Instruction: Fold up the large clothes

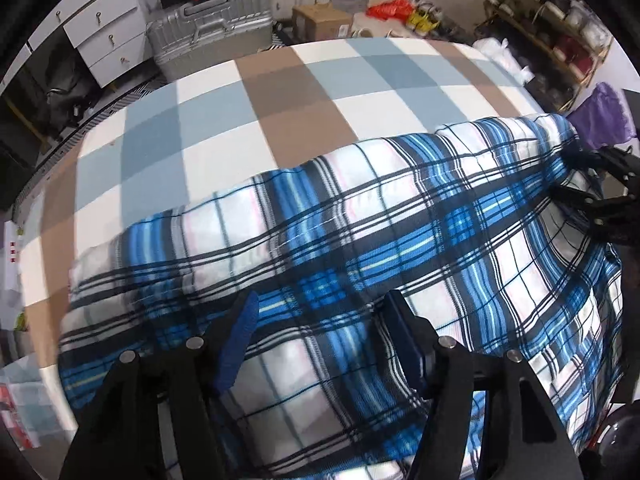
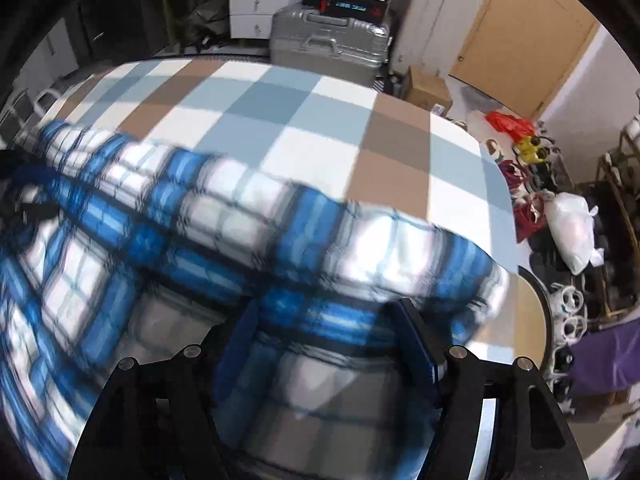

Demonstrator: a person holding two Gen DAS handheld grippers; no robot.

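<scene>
Checked tablecloth (image 1: 280, 92) under rumpled plaid garment (image 1: 400, 248)

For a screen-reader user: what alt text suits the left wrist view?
A blue plaid garment lies across a checked tablecloth, with the open left gripper just above it. A silver suitcase stands behind.

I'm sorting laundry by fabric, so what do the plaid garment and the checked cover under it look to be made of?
Plaid garment: seemingly a soft, matte woven fabric, maybe cotton or flannel; it bunches in a rounded fold with visible stitch lines. Checked cover: a flat, matte printed cloth, lying smooth; the fibre cannot be told.
</scene>
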